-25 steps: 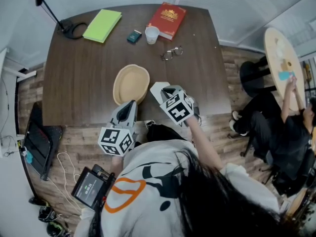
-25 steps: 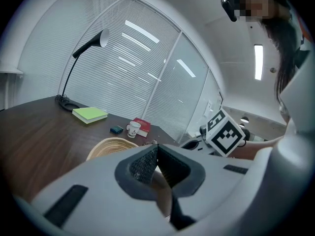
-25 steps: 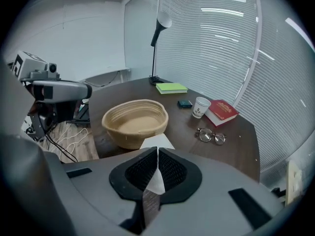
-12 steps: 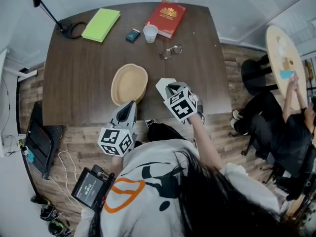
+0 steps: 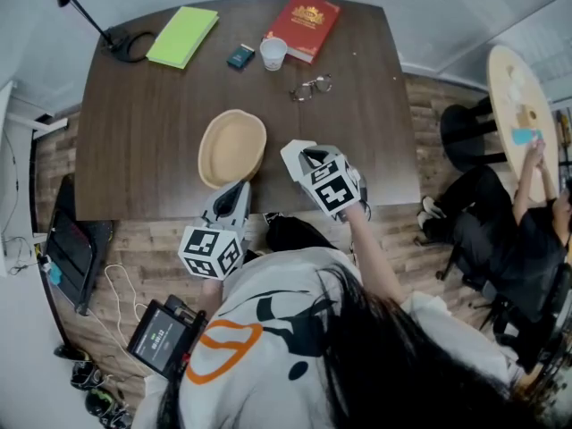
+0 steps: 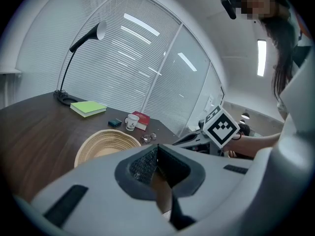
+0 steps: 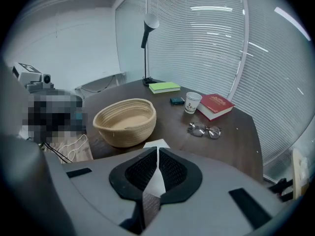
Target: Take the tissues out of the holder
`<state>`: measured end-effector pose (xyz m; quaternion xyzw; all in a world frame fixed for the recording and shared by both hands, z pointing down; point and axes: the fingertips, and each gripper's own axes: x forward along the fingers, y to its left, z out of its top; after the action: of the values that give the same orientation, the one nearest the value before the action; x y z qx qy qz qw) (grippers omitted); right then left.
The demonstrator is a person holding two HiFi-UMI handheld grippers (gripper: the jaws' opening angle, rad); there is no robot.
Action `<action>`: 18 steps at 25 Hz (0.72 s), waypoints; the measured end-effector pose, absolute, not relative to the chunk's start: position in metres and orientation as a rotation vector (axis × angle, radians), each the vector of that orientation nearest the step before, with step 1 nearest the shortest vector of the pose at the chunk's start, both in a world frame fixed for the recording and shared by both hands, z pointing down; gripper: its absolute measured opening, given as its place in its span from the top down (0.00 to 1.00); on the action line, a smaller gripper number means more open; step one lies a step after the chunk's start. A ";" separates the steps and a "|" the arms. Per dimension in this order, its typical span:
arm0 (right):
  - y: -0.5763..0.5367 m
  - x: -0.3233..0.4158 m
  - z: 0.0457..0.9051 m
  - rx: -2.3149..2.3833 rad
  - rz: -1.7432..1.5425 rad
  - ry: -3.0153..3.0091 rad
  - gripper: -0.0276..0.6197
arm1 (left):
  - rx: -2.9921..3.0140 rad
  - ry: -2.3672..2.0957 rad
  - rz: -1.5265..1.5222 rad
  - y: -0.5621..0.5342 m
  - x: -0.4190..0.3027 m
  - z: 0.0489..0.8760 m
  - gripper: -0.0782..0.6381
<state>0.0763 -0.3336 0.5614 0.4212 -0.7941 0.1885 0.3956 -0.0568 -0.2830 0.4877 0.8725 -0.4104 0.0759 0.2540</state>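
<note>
Right gripper view shows what is nearest to me: my right hand-held gripper point(image 7: 157, 156) is pressed together on a white tissue point(image 7: 156, 143). It pinches the sheet between its pads, with a corner poking out past the tips, over the near part of the table point(image 7: 236, 136). My left hand-held gripper point(image 6: 157, 150) hangs beside it, jaws pressed together on nothing. Just beyond sits the woven basket point(image 7: 123, 127) — the holder, I take it — and it looks empty from here. The tissue is feather-light, limp and easy to tear, so I would pinch any sheet by a fold or corner and lift slowly rather than tug. Farther back lie the glasses point(image 7: 204, 130), then a paper cup point(image 7: 192, 102), a red book point(image 7: 216, 105) and a green notepad point(image 7: 165, 86) — with the desk lamp point(image 7: 146, 43) at the far edge.
</note>
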 end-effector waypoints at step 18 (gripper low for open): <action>-0.339 0.058 0.562 1.061 0.584 -2.114 0.92 | 2.357 -1.108 0.216 -0.292 -0.052 0.496 0.89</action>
<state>0.0585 -0.3390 0.5624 0.4088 -0.8143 0.2251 0.3451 -0.0522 -0.2920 0.4958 0.8706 -0.4094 0.0797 0.2611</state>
